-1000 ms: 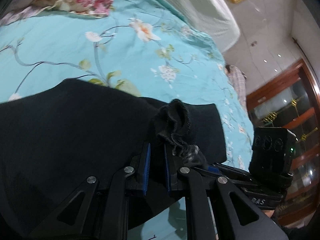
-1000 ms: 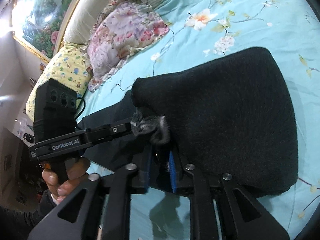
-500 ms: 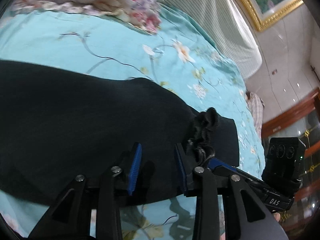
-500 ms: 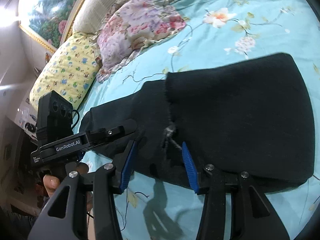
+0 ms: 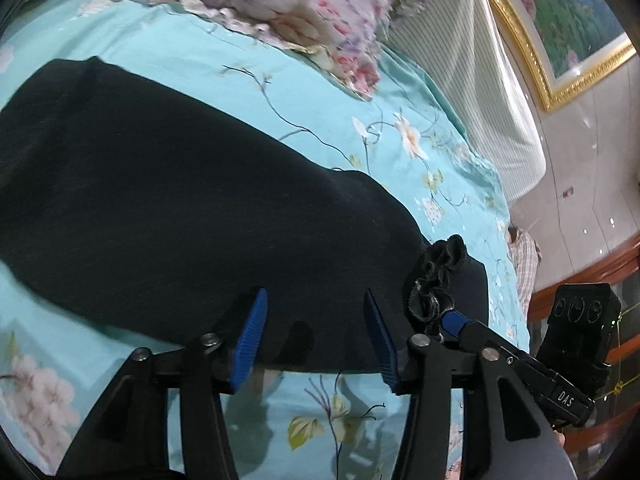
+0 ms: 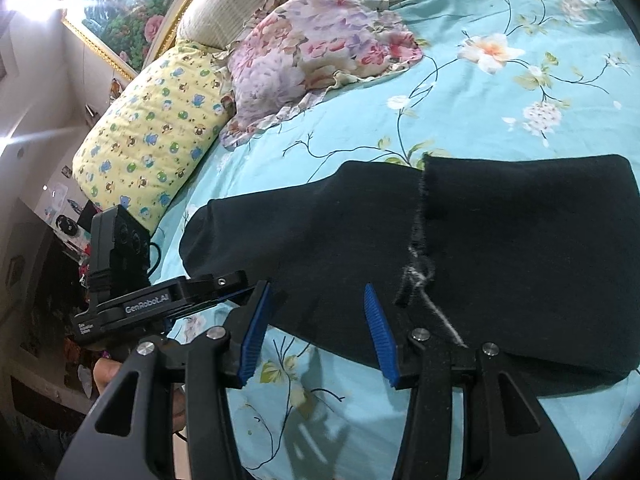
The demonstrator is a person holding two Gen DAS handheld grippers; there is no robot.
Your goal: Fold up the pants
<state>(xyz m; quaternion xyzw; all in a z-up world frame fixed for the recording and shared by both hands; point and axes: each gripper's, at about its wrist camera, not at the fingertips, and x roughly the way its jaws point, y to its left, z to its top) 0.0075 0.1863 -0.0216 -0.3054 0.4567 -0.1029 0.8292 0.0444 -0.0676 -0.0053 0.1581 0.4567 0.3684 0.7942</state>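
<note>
Left tool (image 5: 314, 332): bottom centre, jaws just opening, apart over the pants' near edge, gripping nothing.
Right tool (image 6: 316, 328): bottom centre, jaws just opening, empty, over the pants' near edge.
Pants (image 5: 180, 216): black, folded, mid-frame on the bed (image 5: 192, 52).
Pillows (image 6: 320, 52): upper frame, beyond the pants.
</note>
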